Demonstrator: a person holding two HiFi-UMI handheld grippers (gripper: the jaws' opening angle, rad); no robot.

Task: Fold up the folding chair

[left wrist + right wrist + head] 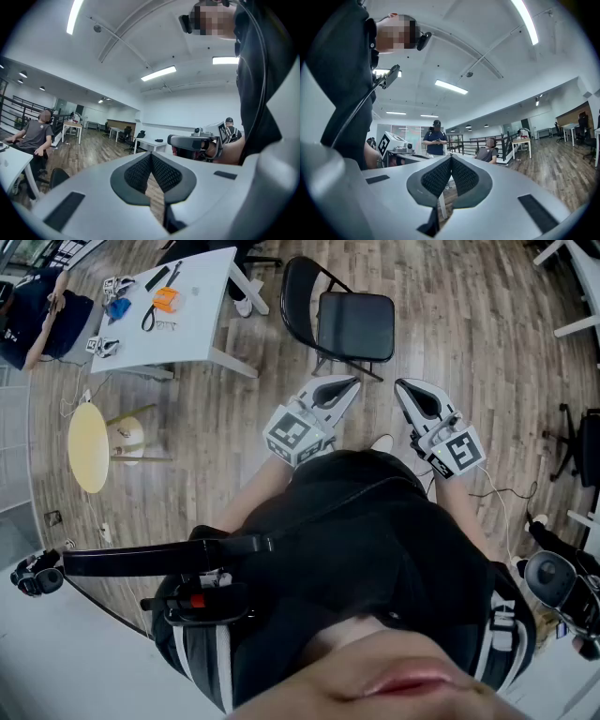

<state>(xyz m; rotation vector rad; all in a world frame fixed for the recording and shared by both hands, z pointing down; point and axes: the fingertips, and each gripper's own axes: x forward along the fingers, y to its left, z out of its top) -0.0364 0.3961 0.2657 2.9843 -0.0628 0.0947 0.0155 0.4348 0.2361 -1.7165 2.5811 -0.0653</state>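
Observation:
The black folding chair (354, 324) stands unfolded on the wooden floor at the top centre of the head view, its curved backrest (298, 298) on its left side. My left gripper (351, 383) and right gripper (401, 386) are held side by side just below the chair, level and apart from it. Both are shut with nothing between their jaws. In the left gripper view the left gripper's (151, 155) ribbed pads meet, and the right gripper (206, 140) shows beyond them. The right gripper (451, 157) looks the same in its own view, with the left gripper (396, 143) at its left.
A white table (202, 334) with tools stands at the top left, a seated person (37, 315) beside it. A round yellow stool (89, 446) lies on the floor at the left. An office chair (577, 456) is at the right edge. A standing person (435, 140) is in the right gripper view.

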